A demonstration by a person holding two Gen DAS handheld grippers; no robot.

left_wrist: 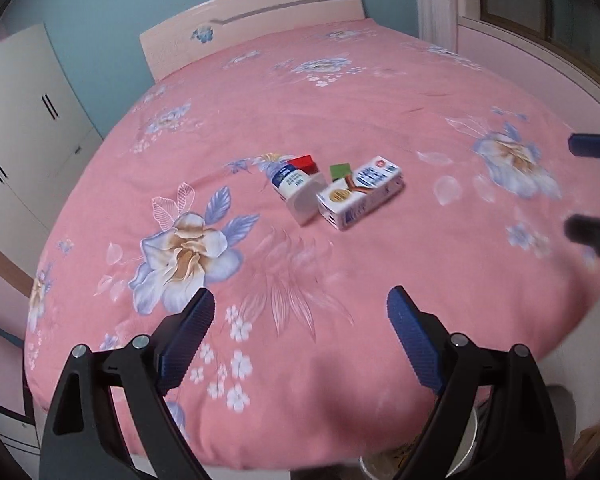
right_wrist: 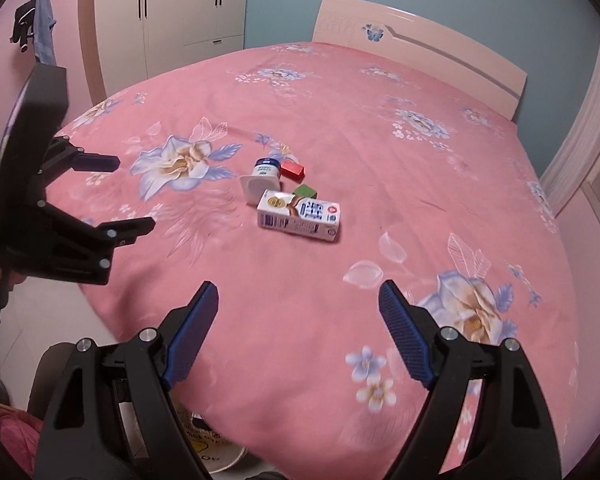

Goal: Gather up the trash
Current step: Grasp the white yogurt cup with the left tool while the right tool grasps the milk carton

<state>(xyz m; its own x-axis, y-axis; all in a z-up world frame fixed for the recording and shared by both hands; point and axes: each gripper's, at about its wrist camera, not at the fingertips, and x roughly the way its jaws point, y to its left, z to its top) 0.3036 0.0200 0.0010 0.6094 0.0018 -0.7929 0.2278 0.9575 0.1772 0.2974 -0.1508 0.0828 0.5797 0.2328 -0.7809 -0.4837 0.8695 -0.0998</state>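
My left gripper (left_wrist: 300, 332) and my right gripper (right_wrist: 298, 328) both stand wide apart with nothing between the pads; each hangs over the near edge of the bed (left_wrist: 380, 92). The trash lies ahead of both, near the middle of the pink floral quilt, well apart from either pair of tips: a milk carton (left_wrist: 360, 192) lying on its side, a small yogurt cup (left_wrist: 296, 188) tipped over just beside it, and a red block (left_wrist: 305, 163) and a green block (left_wrist: 340, 171) behind them. In the right wrist view the carton's long axis runs roughly across my jaw line, so I judge a grip across its narrow faces needs a wrist turn (the left view shows it at a slant). Neither hand is clearly nearer. The carton is printed card, flat-sided and rigid enough to pinch; the cup is smooth white plastic, tapered, likely to roll. The quilt is soft and will give under pressure. A bin's rim (right_wrist: 224, 460) shows below the bed edge.
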